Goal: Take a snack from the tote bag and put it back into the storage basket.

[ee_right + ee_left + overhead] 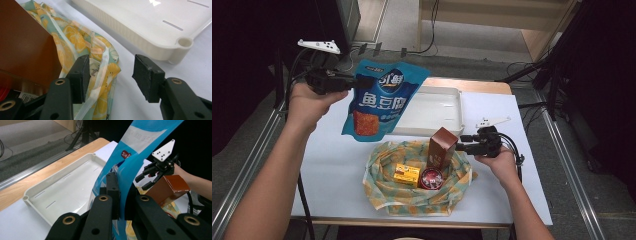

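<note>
At about ten o'clock above the counter (337, 165), the left tool (354, 82) is clenched on the upper left edge of a blue snack pouch (382, 100), which hangs in the air, tilted, clear of the counter. The pouch carries white lettering and an orange picture near its bottom. In the left gripper view the pouch (132, 160) runs as a thin blue sheet straight between the two black jaws of the left tool (122, 202), pinched tight.

Behind the pouch, at twelve o'clock on the counter, lies a white tray (442, 112), shallow and bare inside; its rim and a corner post also show in the right gripper view (185, 42).

At six o'clock sits a cloth bag printed with orange slices (412, 192), spread open. Inside it stand a brown box (442, 147), upright, a small yellow box (407, 174) to its left, and a round red-topped tin (432, 177) just beside both.

At three o'clock of the bag, the right tool (462, 142) is released, its jaws apart and gripping nothing. It hovers just beside the brown box and the bag's rim. In the right gripper view the bag's white ribbon edge (100, 67) lies near the left jaw, whether touching I cannot tell.
</note>
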`<state>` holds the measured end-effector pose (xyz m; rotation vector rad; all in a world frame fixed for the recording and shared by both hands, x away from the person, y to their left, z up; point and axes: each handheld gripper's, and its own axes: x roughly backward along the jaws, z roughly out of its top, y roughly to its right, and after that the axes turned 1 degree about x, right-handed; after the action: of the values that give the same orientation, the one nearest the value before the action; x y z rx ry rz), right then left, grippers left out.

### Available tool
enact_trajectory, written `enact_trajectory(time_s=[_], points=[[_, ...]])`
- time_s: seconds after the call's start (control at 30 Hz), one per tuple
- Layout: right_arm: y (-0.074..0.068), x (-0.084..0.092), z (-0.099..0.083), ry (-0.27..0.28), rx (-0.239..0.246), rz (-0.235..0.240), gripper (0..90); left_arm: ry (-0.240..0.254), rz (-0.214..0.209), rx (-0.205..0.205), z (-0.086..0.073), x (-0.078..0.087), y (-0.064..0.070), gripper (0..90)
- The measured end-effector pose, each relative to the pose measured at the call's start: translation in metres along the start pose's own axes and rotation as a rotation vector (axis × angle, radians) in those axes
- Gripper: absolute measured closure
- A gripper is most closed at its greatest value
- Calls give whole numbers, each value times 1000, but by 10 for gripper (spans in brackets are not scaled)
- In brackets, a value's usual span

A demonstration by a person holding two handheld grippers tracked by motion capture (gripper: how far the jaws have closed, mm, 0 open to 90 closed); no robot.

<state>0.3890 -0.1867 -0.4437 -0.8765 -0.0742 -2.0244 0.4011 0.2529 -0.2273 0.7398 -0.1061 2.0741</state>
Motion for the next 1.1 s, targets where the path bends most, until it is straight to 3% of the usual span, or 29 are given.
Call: enact_trajectory(time_s=[0.43, 0.73, 1.1], points=[[0, -1, 1, 0, 5, 5, 485, -43, 17, 18, 23, -26, -16, 886], [-1, -1, 1, -1, 5, 5, 485, -35, 18, 15, 43, -45, -27, 885], [-4, 0, 0, -6, 8, 3, 485, -50, 21, 28, 49, -81, -46, 886]])
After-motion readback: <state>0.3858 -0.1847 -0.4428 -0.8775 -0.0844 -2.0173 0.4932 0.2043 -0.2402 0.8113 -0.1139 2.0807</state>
